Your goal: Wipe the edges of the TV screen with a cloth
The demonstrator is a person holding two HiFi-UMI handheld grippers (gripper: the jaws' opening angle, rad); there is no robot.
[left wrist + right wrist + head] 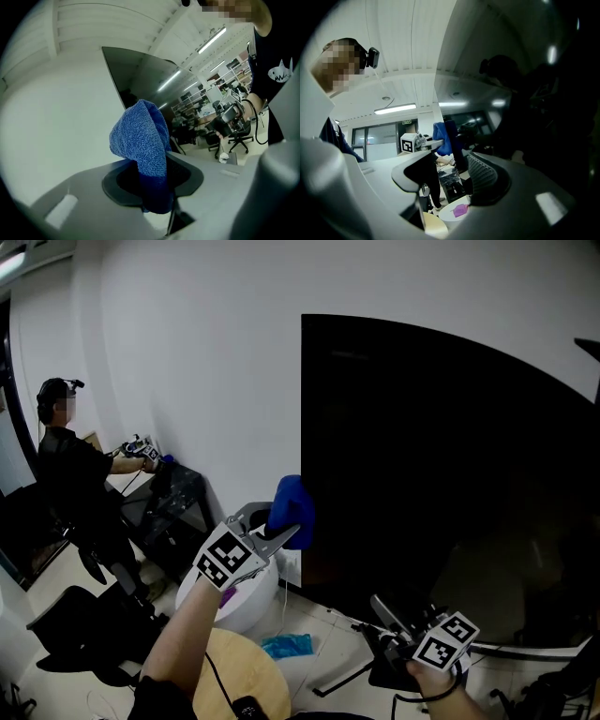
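The blue cloth [292,510] is bunched at the left edge of the dark TV screen [441,474], in its lower half. It is pinched tight in the closed jaws of the left gripper [284,534], and most of it sticks up past the tips. The right gripper [386,613] hangs lower, near the screen's bottom edge — jaws apart, nothing between them. Farther left, another person [70,460] stands by the white wall [206,352].

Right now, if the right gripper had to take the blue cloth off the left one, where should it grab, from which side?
Probably the folded bulge of the blue cloth standing free above the left gripper, whose jaws are shut on its lower end. Come from above: the TV screen sits close on its right. The right gripper is open and empty.
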